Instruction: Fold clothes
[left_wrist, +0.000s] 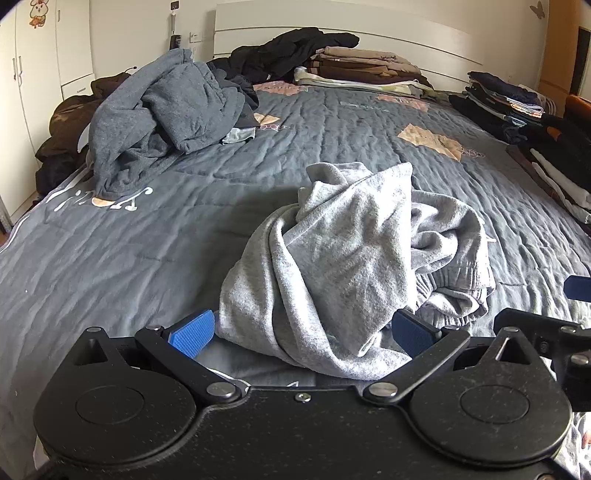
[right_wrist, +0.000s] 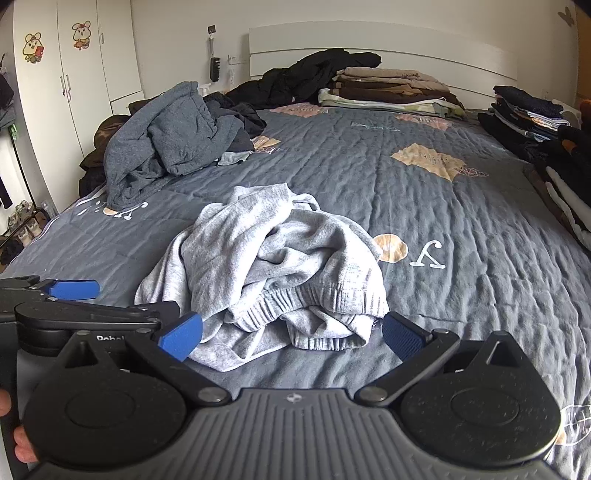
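Sweatshirt (left_wrist: 354, 266), light grey, sits crumpled mid-frame on the bed (left_wrist: 110, 266); left gripper (left_wrist: 301, 334) and right gripper (right_wrist: 291, 336) fingers both spread, empty. Best find the ribbed hem (right_wrist: 314, 299) and spread flat.

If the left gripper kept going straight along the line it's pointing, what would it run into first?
Most likely the crumpled light grey garment, which lies heaped on the bed's quilt right in front of the open left gripper, between its blue pads. Depth is hard to judge through the fisheye, but nothing else sits nearer.
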